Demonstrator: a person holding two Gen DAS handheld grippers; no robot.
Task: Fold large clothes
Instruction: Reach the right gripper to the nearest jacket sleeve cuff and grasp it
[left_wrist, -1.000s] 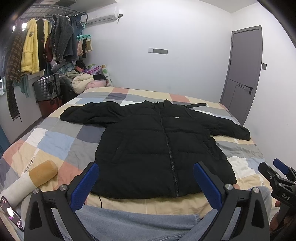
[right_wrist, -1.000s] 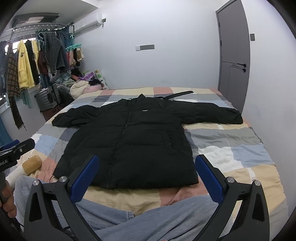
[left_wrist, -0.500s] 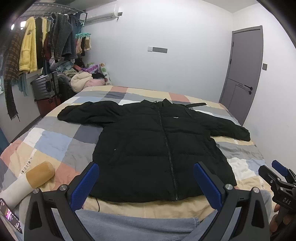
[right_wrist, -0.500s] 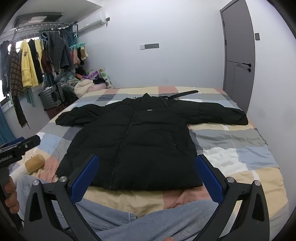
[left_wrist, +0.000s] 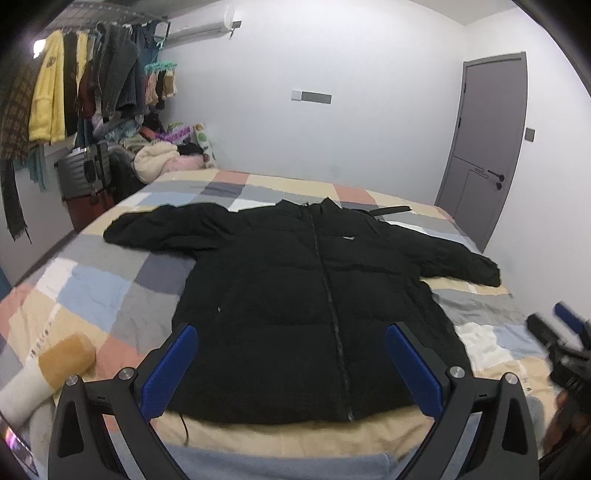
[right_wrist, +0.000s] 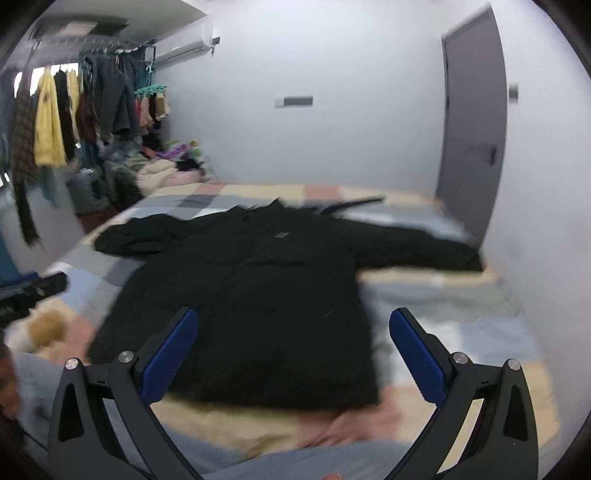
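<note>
A black puffer jacket (left_wrist: 314, 291) lies flat, zipped, front up, on a checked bedspread (left_wrist: 110, 291), both sleeves spread out to the sides. It also shows, blurred, in the right wrist view (right_wrist: 258, 295). My left gripper (left_wrist: 291, 350) is open and empty, held above the jacket's hem. My right gripper (right_wrist: 293, 341) is open and empty, also above the hem. The right gripper shows at the right edge of the left wrist view (left_wrist: 565, 343); the left gripper shows at the left edge of the right wrist view (right_wrist: 29, 291).
A tan and white bolster (left_wrist: 48, 369) lies at the bed's near left. A black strap (left_wrist: 391, 209) lies behind the collar. Clothes hang on a rack (left_wrist: 74, 85) at the left above suitcases (left_wrist: 85, 177). A grey door (left_wrist: 487, 147) is at the right. Jeans-clad legs (left_wrist: 258, 461) are below.
Both grippers have risen and moved forward towards the jacket, and the right wrist view has swung right and blurred. Both grippers stay open. The jacket has not moved.
</note>
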